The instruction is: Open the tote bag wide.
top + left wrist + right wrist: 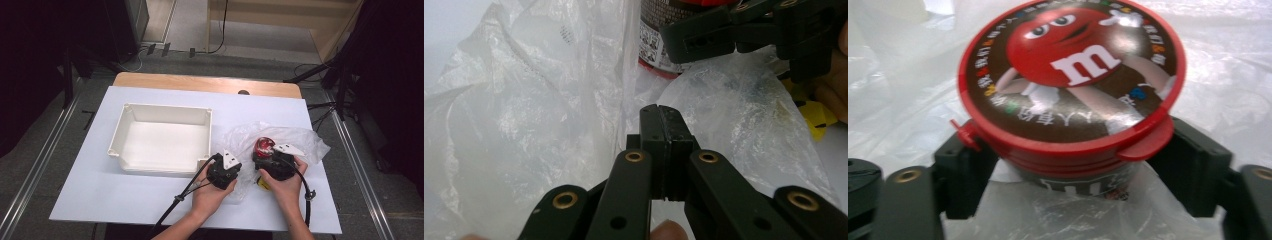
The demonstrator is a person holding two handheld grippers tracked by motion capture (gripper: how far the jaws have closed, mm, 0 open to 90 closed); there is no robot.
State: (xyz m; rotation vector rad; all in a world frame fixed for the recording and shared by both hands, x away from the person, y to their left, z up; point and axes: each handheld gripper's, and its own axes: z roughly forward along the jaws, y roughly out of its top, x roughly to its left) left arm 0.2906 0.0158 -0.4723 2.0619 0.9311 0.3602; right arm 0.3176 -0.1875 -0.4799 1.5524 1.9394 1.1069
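Beside the tray, both hands angle grippers toward the candy tub.

The near left of the worktop lies bare, with easy passage across the lower left of the frame. A white tray blocks the middle left. The crumpled plastic bag and a red-lidded tub crowd the right centre, just beside both claws.
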